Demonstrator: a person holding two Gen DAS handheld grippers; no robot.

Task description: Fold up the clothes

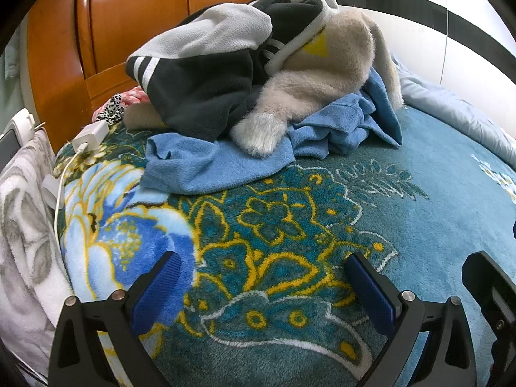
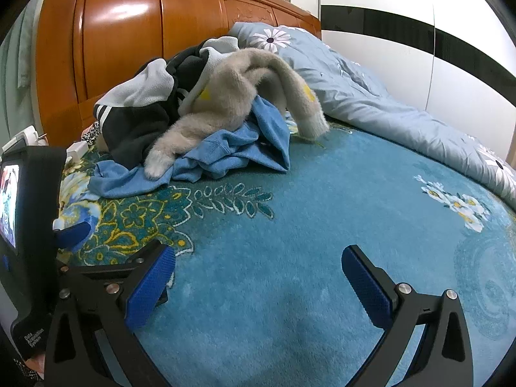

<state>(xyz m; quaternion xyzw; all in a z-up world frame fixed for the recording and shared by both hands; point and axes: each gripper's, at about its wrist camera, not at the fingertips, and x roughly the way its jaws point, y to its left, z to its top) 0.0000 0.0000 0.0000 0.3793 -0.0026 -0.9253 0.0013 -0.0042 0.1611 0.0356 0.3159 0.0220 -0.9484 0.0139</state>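
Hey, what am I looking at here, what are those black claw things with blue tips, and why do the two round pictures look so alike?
Those claws are two hand-held grippers, each carrying a fisheye camera. One picture looks along the left gripper, the other along the right gripper. Both are open and hold nothing. They hover above a teal floral fleece blanket on a bed. Ahead lies an unfolded pile: a fuzzy beige sweater, a black and grey striped jacket and a blue fleece garment.
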